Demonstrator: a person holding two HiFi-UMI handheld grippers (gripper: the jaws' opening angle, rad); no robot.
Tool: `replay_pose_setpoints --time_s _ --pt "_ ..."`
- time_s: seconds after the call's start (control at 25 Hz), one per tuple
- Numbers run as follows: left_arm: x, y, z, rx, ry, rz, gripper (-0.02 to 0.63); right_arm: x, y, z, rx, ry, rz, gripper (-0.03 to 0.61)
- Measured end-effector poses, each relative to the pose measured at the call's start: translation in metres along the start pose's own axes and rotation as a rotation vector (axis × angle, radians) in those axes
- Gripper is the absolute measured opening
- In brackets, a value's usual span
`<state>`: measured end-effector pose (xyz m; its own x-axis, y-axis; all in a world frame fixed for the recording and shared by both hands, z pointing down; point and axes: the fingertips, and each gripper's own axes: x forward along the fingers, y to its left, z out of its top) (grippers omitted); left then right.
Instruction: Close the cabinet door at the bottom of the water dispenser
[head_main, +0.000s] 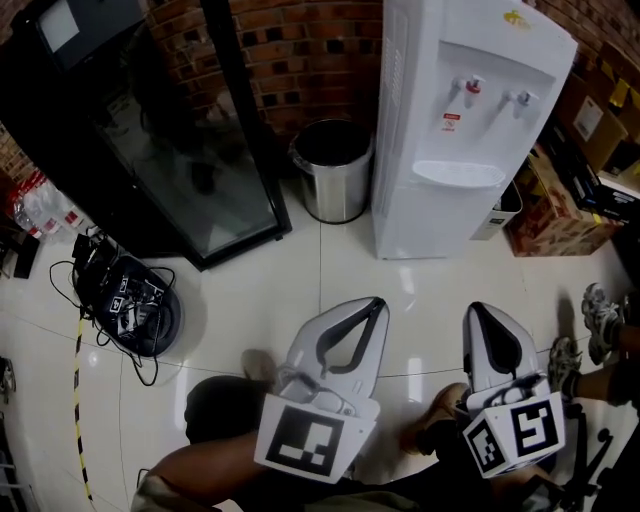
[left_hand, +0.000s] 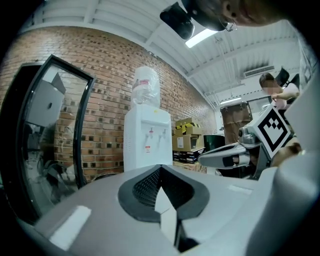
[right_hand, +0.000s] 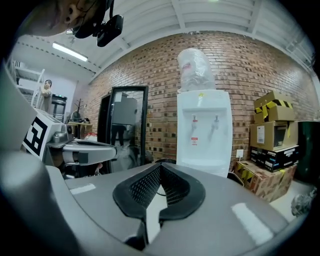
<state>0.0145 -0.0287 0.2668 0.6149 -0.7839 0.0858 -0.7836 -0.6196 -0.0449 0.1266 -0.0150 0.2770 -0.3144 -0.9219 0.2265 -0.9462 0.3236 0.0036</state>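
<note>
To the far left of the water dispenser (head_main: 450, 120) stands a tall glass-door cooler (head_main: 180, 150), and a steel bin (head_main: 332, 170) sits just beside the dispenser's left flank. The left gripper (head_main: 378, 303) hangs in front of the dispenser and a little to its left, jaws clenched together on nothing. It points level, with the dispenser slightly left of its line.

The dispenser stands upright against the brick wall, taps facing the person. Its lower front (head_main: 435, 215) is where the cabinet door belongs, low near the floor. From here I cannot tell whether that door stands ajar or which edge carries the hinge.

The right gripper (head_main: 478, 308) hangs in front of the dispenser towards its right side, also pinched shut and empty, tilted a little downward. The dispenser looms larger in the right gripper view, so I judge that hand the nearer; the door lies ahead of it and lower. Cardboard boxes (head_main: 555, 215) crowd the dispenser's right.
</note>
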Motion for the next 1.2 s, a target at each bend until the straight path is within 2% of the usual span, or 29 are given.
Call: replay_pose_setpoints --time_s 0.32,0.56,0.68,1.2 --pt "-0.029 0.008 -0.019 0.010 0.031 0.088 0.000 -0.022 0.013 0.007 0.014 -0.054 0.004 0.000" --pt "-0.038 0.000 -0.014 0.014 0.007 0.080 0.002 -0.030 0.026 -0.007 0.008 -0.024 0.030 0.000" --pt "-0.039 -0.002 -0.018 -0.004 0.021 0.072 0.000 -0.031 0.033 -0.018 0.002 0.005 0.048 0.000" --pt "-0.032 0.002 -0.026 -0.050 0.031 0.094 0.000 -0.021 0.033 -0.012 0.013 -0.010 0.056 0.000"
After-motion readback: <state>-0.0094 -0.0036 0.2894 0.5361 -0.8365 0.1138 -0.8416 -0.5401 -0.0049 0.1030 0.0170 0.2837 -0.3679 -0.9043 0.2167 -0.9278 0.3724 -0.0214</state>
